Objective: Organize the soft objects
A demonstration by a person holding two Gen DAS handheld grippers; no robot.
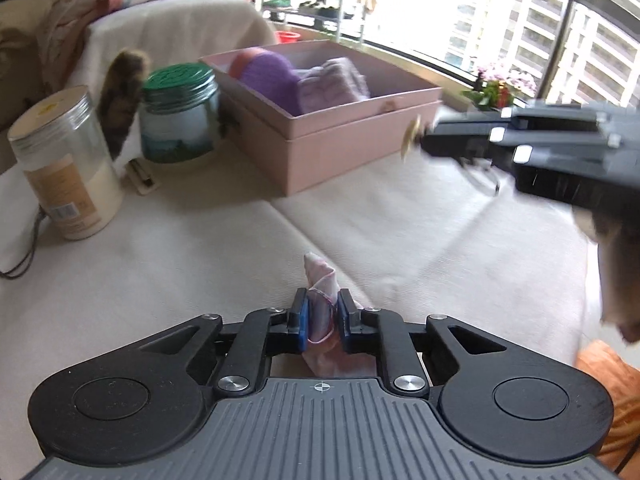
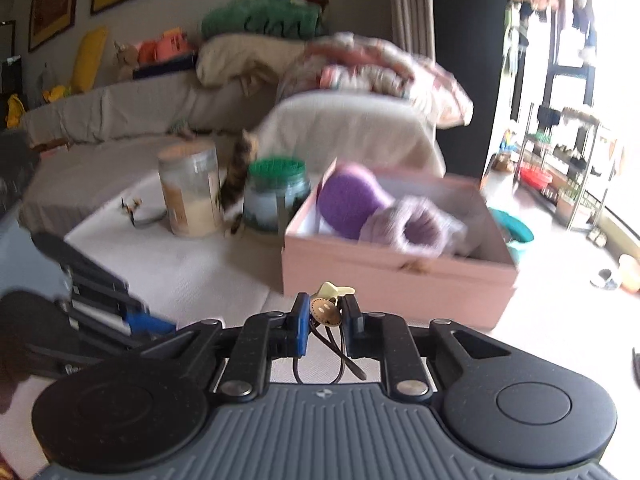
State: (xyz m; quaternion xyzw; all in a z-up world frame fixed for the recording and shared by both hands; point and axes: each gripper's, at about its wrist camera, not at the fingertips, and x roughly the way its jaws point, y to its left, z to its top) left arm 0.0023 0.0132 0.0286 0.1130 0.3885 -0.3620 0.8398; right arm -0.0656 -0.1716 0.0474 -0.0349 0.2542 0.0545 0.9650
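Note:
My left gripper (image 1: 323,316) is shut on a small pale pink cloth (image 1: 320,280), held low over the cream-covered surface (image 1: 180,260). My right gripper (image 2: 326,312) is shut on a small tan and yellow ornament with dark cords (image 2: 328,310); it also shows blurred at the right of the left wrist view (image 1: 424,140), near the box's front corner. The open pink box (image 1: 360,136) holds a purple knitted item (image 1: 268,76) and a lilac knitted item (image 1: 332,84). In the right wrist view the pink box (image 2: 392,280) stands just ahead, with the purple item (image 2: 348,200) and lilac item (image 2: 416,228) inside.
A clear jar of pale powder (image 1: 64,164) and a green-lidded jar (image 1: 180,116) stand left of the box, with a furry cat tail (image 1: 120,100) between them. A black cable (image 1: 24,256) lies at the left edge. Sofa cushions, blankets and a window lie behind.

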